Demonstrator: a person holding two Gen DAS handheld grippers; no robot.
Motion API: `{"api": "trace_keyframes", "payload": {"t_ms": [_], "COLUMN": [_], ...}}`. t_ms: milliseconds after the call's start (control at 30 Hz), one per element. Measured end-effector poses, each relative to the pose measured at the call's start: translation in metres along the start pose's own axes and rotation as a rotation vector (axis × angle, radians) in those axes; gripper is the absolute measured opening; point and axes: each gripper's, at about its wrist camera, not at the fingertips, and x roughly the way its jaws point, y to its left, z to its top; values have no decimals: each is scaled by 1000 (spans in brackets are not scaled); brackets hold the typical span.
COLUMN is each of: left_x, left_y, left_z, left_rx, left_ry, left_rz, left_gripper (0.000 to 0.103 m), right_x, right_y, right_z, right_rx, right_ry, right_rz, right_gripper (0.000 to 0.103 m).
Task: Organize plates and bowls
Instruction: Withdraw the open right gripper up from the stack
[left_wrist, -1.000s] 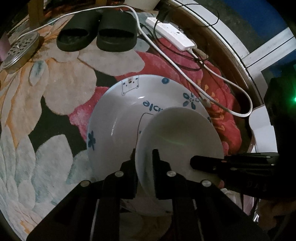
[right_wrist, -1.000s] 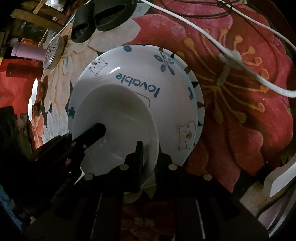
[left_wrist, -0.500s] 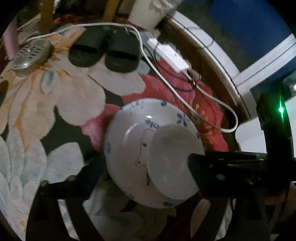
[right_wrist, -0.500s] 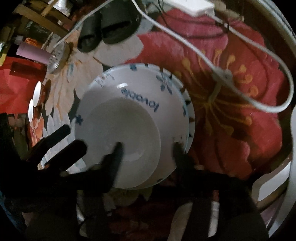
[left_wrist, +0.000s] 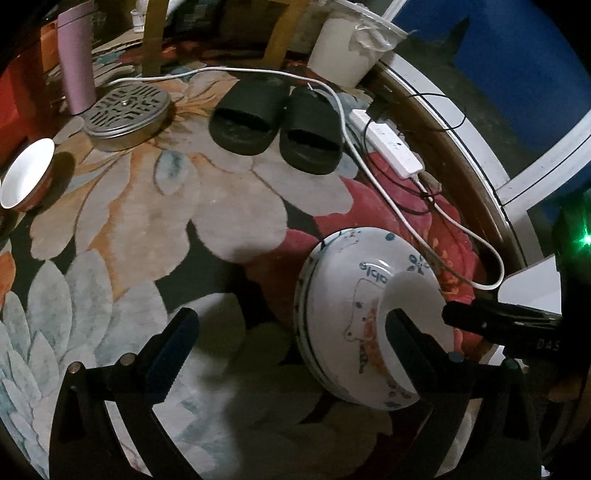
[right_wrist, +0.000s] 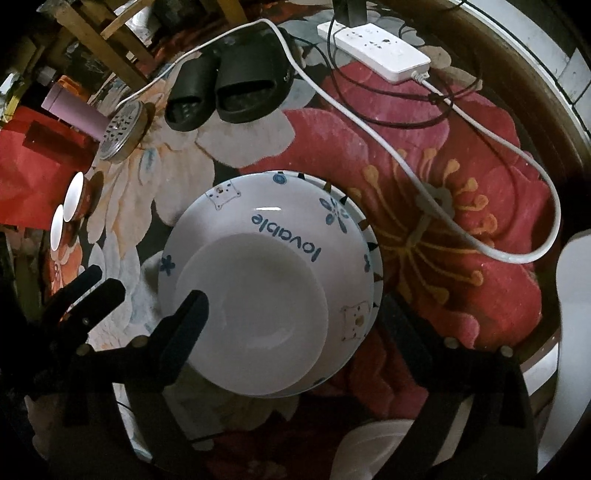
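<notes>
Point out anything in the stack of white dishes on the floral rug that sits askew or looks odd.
The plain white plate sits off-centre on the white "lovable" printed bowl, overhanging its near rim instead of nesting centred. The dishes stand on a floral rug beside black slippers. No chips or spills visible.

Flowered carpet (left_wrist: 155, 206) covers the floor. Pair of black slippers (left_wrist: 277, 122) lies side by side on it — a white cable (left_wrist: 399, 210) runs just past them to a white power strip (left_wrist: 388, 147). Perforated metal lid (left_wrist: 125, 114) beside a pink tumbler (left_wrist: 75, 62) (upright). White bucket (left_wrist: 351, 48) behind.
</notes>
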Motion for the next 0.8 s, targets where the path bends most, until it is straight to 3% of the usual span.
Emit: {"api": "trace_keyframes", "payload": {"t_ms": [800], "left_x": [-8], "left_y": [26], "left_z": [-7], "left_rx": [-28], "left_ry": [-1], "left_rz": [26], "left_gripper": [101], "right_x": [5], "right_y": [22], "right_z": [-4], "right_rx": [-35], "right_ry": [-16], "right_rz": [-6], "right_gripper": [96]}}
